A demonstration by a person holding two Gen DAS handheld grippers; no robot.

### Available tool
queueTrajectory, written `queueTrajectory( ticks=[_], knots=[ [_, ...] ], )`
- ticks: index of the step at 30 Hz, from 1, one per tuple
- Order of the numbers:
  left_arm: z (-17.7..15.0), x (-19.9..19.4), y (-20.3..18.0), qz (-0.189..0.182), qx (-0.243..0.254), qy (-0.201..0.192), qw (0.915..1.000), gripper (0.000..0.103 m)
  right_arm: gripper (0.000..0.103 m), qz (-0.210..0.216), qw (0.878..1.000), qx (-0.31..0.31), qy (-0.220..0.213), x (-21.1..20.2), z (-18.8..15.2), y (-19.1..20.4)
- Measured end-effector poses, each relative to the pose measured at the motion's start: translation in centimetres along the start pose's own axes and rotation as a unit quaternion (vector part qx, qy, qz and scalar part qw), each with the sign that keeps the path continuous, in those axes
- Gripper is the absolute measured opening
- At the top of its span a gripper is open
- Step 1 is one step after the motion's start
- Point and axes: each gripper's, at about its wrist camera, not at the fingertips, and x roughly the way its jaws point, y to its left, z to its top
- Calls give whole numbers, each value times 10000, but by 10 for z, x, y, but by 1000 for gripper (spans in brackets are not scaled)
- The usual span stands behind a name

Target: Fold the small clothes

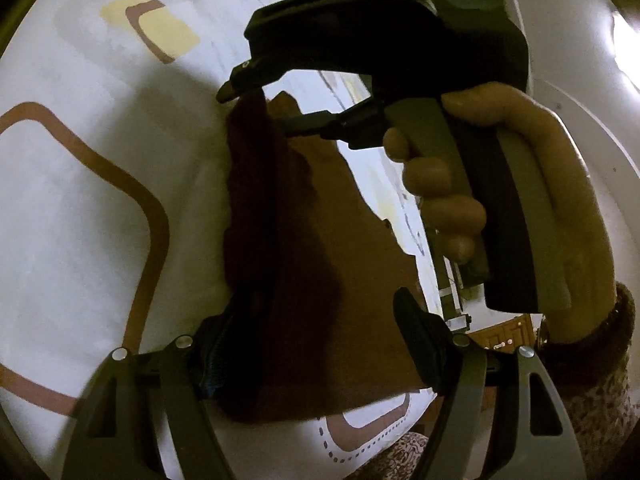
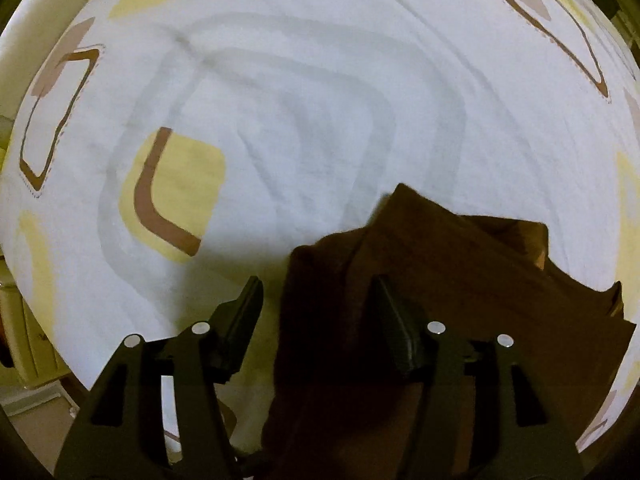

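— Brown cloth [image 2: 420, 280] lies between our right gripper [image 2: 318, 312] fingers, but the pads stand spread and do not press it; one pad sits on the cloth, the other over bare sheet [image 2: 280, 80] at nine o'clock.

— And the left gripper [image 1: 316, 344]?

— Spread too. Its fingers straddle the cloth's near end, and the dark folded edge lies against the pad at nine o'clock. We cannot tell whether that pad bears on it; we see no pinch.

— So where does the cloth sit?

— Flat on the patterned sheet, a strip running from six o'clock toward twelve in the left view, with the right gripper's tips at its far end and the hand [image 1: 500, 184] on the grip at three o'clock.

— How do we do this step well?

— We judge the fold is being laid down. We should lift both grippers straight off, jaws wide, so no pad drags the top layer. Then we check that the edges line up before taking the next fold.
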Motion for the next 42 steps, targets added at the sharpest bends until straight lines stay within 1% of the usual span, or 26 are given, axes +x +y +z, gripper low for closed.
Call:
queueTrajectory(
  ticks=[2, 5, 7, 9, 10, 12, 14, 15, 16, 17, 18, 19, 22, 27, 32, 33, 36, 38, 41, 42],
  knots=[
    [-3, -2, -2, 39, -61, 116, 9999, 72, 58, 26, 10000, 7, -1, 0, 0, -1],
    [-5, -6, 2, -53, -317, 243, 9992, 71, 58, 17, 9999, -102, -33, -1, -1, -1],
    [-2, -4, 6, -17, -503, 328, 9982, 64, 58, 12, 9999, -102, -39, 1, 3, 2],
    [-2, -1, 10, 159, -657, 446, 9967, 43, 58, -42, 9999, -108, -28, 4, 3, 2],
    [-3, 1, 14, 185, -796, 522, 9953, 37, 58, -79, 9999, -129, -27, 3, 6, 7],
    [-6, 3, 23, 133, -1038, 611, 9926, 20, 56, -221, 9995, -227, -20, 4, 8, 13],
    [-9, 3, 30, 34, -1184, 616, 9911, 14, 51, -362, 9989, -306, -47, 5, 7, 19],
    [-9, 3, 30, 13, -1175, 612, 9912, 12, 43, -458, 9984, -332, -78, 5, 7, 22],
    [-10, 2, 28, 25, -1103, 610, 9920, 11, 34, -542, 9978, -365, -122, 5, 6, 25],
    [-11, 1, 26, 62, -1042, 597, 9927, 10, 28, -600, 9973, -375, -170, 4, 6, 25],
    [-12, 1, 24, 85, -1027, 578, 9930, 10, 15, -643, 9970, -386, -205, 3, 6, 26],
    [-17, 1, 20, 89, -1038, 562, 9930, 10, 13, -650, 9968, -387, -244, 0, 6, 25],
    [-20, -7, 15, 116, -1068, 481, 9930, 10, 11, -344, 9985, -234, -354, -13, 6, 17],
    [-20, -17, -5, 93, -1014, 427, 9939, 9, 10, 201, 9986, -16, -499, -41, 6, 3],
    [-16, -24, -44, 233, -597, 403, 9971, 9, 10, 771, 9948, 185, -640, -68, 4, -16],
    [-17, -25, -52, 279, -509, 401, 9975, 9, 10, 896, 9933, 241, -683, -65, 1, -20],
    [-19, -25, -76, 417, -281, 414, 9979, 9, 10, 1135, 9897, 312, -814, -82, -7, -35],
    [-18, -25, -85, 473, -200, 430, 9978, 9, 10, 1291, 9870, 360, -892, -90, -12, -47],
    [8, -9, -86, 567, -98, 449, 9973, 9, 10, 1524, 9821, 450, -1007, -103, -16, -61],
    [8, -8, -91, 607, -55, 457, 9971, 9, 10, 1610, 9801, 498, -1053, -107, -18, -67]
  ],
)
